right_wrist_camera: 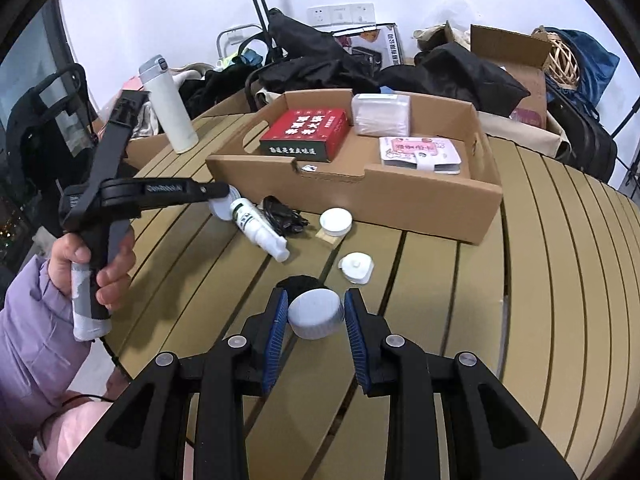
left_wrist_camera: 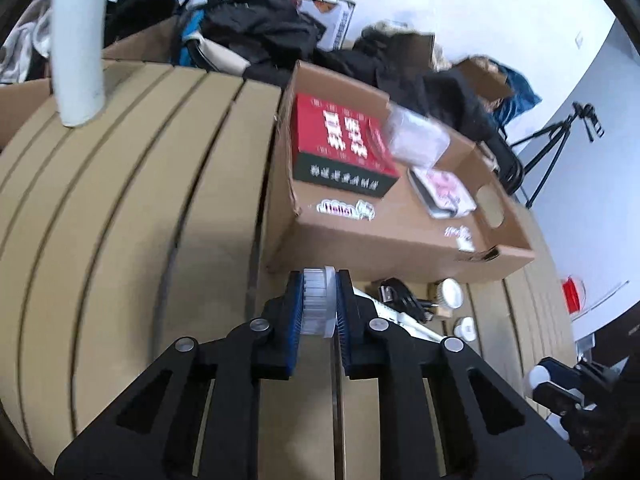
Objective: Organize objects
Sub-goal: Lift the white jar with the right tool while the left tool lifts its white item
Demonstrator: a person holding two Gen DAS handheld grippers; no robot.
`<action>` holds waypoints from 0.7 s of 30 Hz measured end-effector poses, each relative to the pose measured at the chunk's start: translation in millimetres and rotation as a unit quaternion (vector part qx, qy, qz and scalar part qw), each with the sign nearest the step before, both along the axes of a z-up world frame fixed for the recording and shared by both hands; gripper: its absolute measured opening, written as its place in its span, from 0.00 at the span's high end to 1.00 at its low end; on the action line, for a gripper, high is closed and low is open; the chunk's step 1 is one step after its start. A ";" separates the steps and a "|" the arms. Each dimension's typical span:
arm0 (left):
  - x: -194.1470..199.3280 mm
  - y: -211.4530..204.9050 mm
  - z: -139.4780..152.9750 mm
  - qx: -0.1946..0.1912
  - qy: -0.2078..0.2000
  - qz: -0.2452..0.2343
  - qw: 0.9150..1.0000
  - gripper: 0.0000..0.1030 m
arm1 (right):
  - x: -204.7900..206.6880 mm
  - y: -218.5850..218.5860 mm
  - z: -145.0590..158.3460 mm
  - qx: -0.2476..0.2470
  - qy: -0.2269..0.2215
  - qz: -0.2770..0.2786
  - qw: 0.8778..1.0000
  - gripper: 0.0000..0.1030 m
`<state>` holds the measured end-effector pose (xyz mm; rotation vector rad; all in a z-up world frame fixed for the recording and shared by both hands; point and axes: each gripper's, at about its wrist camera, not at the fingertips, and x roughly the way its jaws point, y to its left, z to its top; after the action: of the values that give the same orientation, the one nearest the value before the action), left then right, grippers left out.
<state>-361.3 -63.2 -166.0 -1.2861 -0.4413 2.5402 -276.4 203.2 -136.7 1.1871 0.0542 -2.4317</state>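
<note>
The left wrist view is smeared by motion — the print on the red box [left_wrist_camera: 343,141] and on the sticker [left_wrist_camera: 346,209] on the cardboard tray [left_wrist_camera: 400,236] cannot be read, and the clear packet [left_wrist_camera: 416,136] behind the box is reduced to a pale blur. The white tube [left_wrist_camera: 80,40] at the upper left is cut off by the frame's top edge, and the spray bottle [left_wrist_camera: 404,318] is largely hidden behind that gripper's finger. In the right wrist view the black object [right_wrist_camera: 302,282] is mostly covered by the grey cap [right_wrist_camera: 316,314] — its kind cannot be told.
</note>
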 end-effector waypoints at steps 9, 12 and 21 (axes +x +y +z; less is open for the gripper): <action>102.6 -19.6 85.6 -0.025 0.038 0.037 0.998 0.88 | 45.9 8.4 59.8 -0.018 0.052 -0.010 0.998 0.69; 152.3 -18.8 105.5 -0.048 0.033 0.043 0.997 0.88 | 77.4 21.0 82.9 -0.027 0.068 -0.018 0.997 0.69; 200.8 -9.3 143.8 -0.036 0.065 0.029 0.997 0.88 | 126.4 38.5 106.3 -0.038 0.083 -0.024 0.996 0.69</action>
<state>-160.5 -72.5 -22.2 -1.1373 -0.3680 2.6910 -149.9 241.7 -30.4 0.9628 -0.0176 -2.5460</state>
